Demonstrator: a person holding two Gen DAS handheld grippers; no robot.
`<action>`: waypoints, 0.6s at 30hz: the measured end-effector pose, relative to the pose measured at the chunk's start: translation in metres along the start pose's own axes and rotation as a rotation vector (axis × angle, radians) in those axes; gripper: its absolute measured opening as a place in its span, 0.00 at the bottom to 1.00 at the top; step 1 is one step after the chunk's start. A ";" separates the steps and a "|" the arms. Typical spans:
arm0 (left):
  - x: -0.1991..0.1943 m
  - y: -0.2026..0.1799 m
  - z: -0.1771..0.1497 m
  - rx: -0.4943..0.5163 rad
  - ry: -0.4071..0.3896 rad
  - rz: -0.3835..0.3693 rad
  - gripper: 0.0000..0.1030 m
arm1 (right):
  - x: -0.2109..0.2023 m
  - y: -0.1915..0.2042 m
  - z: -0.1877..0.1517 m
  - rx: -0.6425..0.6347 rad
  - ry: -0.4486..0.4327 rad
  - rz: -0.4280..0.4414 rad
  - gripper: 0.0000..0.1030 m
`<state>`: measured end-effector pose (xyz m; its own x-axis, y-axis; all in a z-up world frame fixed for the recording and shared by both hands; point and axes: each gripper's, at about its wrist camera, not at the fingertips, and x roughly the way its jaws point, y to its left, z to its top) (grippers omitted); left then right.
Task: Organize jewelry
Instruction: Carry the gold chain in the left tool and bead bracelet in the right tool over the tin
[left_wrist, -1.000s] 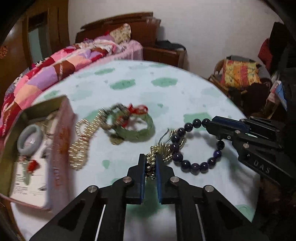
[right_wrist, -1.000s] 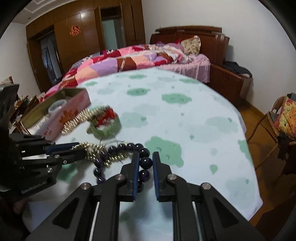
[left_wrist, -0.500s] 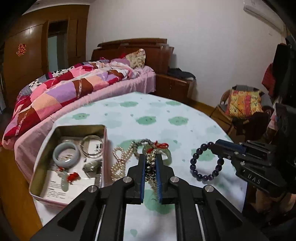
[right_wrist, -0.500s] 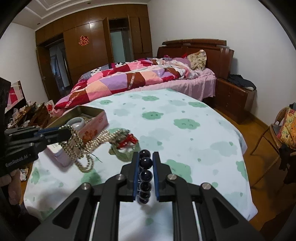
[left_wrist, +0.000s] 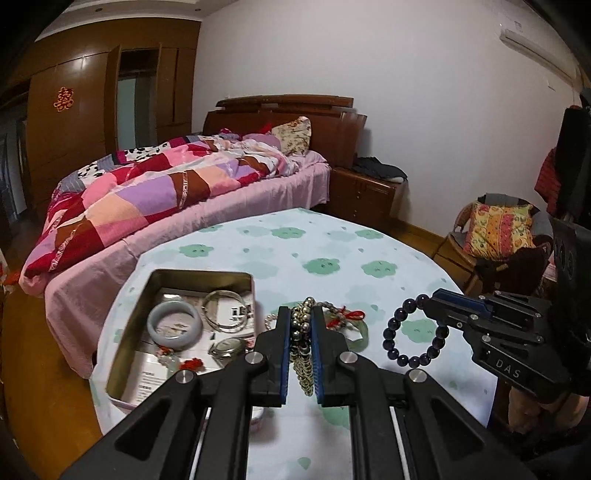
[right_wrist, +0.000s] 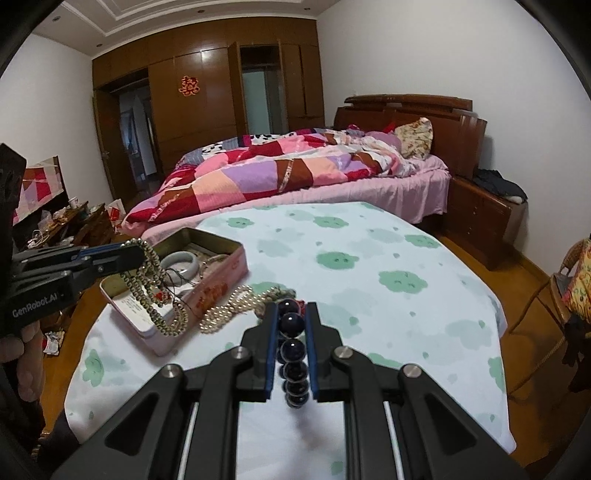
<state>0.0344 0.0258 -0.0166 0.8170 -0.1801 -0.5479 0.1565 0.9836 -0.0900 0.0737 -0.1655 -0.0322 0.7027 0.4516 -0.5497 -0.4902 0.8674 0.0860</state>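
Jewelry: the left tool (left_wrist: 300, 325) pinches a gold bead strand (left_wrist: 303, 363) above the tabletop (left_wrist: 332, 240); the right tool (right_wrist: 290, 314) pinches a dark bead bracelet (right_wrist: 291, 347) beside the open tin (left_wrist: 162, 280).

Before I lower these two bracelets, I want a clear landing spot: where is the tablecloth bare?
Bare: the tablecloth from the tin box across to the bed-side edge and its whole right half. Crowded: beside the tin, where the pearl strand and green bangle lie; the tin already holds a jade bangle.
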 end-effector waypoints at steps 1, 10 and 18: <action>-0.001 0.002 0.001 -0.003 -0.005 0.003 0.09 | 0.001 0.002 0.002 -0.004 -0.001 0.004 0.15; -0.011 0.026 0.007 -0.031 -0.026 0.040 0.09 | 0.004 0.021 0.016 -0.033 -0.012 0.040 0.15; -0.016 0.051 0.009 -0.066 -0.039 0.092 0.09 | 0.012 0.047 0.028 -0.092 -0.021 0.077 0.15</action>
<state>0.0342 0.0789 -0.0044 0.8476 -0.0882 -0.5233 0.0440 0.9944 -0.0964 0.0736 -0.1135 -0.0116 0.6711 0.5216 -0.5268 -0.5879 0.8074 0.0506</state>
